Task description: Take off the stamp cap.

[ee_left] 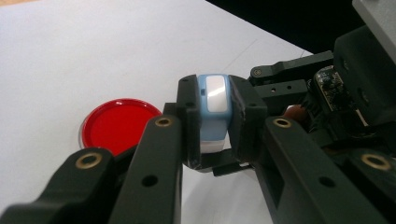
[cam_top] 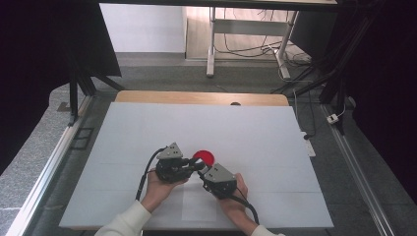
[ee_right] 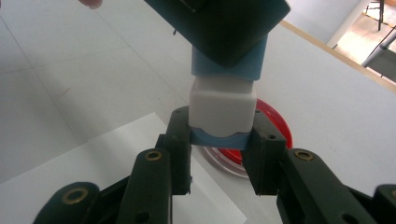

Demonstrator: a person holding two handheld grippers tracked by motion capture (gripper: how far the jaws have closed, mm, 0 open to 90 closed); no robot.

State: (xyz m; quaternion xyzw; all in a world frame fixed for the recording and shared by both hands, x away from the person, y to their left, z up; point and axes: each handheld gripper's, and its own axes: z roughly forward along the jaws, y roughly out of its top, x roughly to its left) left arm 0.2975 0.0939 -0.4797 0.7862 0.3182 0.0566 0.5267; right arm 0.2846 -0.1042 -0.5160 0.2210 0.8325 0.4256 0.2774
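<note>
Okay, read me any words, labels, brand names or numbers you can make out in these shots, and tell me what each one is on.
No readable text.
The blue and white object held by both grippers: blank, just a plain pale panel.
The red disc on the table: unmarked.
The circuit board on the right gripper: any print is too small to read.

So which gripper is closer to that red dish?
Left, though only slightly. The left gripper has its tips right beside the red dish; the right gripper sits just behind, nearer the person.
</note>
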